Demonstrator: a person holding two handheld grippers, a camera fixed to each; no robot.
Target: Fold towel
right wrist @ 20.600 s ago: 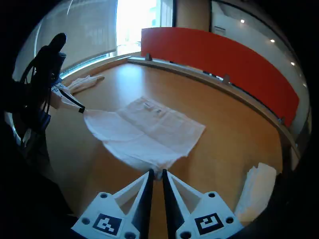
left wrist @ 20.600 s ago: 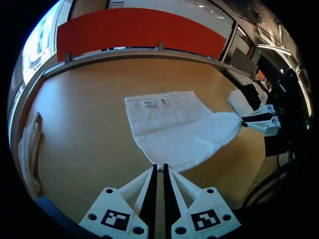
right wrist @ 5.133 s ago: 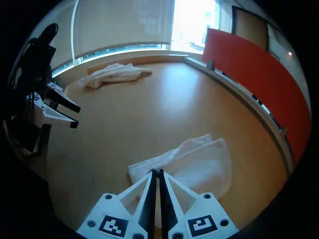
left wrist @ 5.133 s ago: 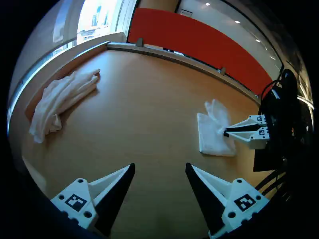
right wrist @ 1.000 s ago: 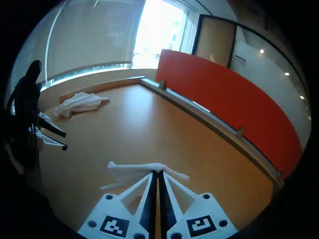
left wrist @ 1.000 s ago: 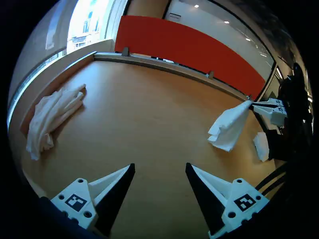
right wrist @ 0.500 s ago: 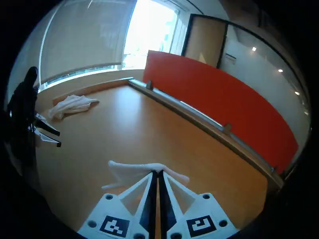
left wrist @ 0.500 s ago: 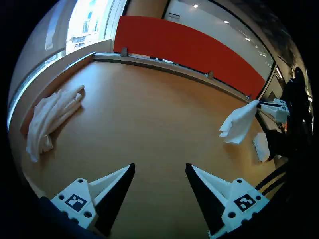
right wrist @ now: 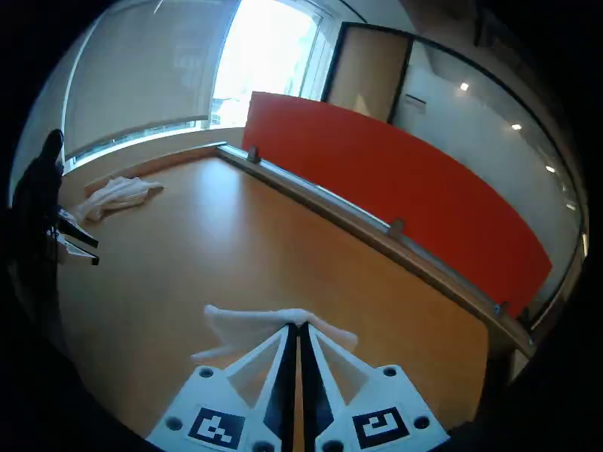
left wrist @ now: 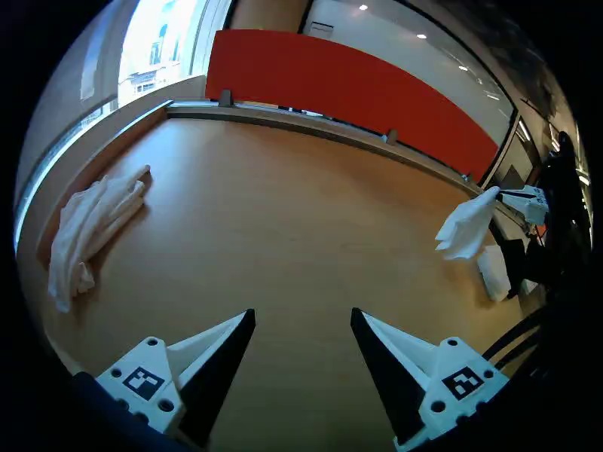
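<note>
My right gripper [right wrist: 295, 327] is shut on a folded white towel [right wrist: 256, 324], which hangs bunched from its fingertips above the wooden table [right wrist: 226, 248]. In the left gripper view that towel [left wrist: 467, 226] dangles in the air at the far right, held by the right gripper [left wrist: 499, 194]. My left gripper [left wrist: 301, 320] stands open over the table's near side with nothing between its fingers. In the right gripper view the left gripper [right wrist: 89, 251] shows small at the far left, open.
A pile of crumpled white towels [left wrist: 87, 226] lies at the table's left edge by the window, also seen as a pile [right wrist: 113, 194]. A folded white towel [left wrist: 494, 273] rests at the table's right edge. A red divider panel [left wrist: 354, 83] runs along the far side.
The right gripper has carried the hanging towel farther right and slightly up, toward the folded towel at the table's right edge. The left gripper stays open and has barely moved.
</note>
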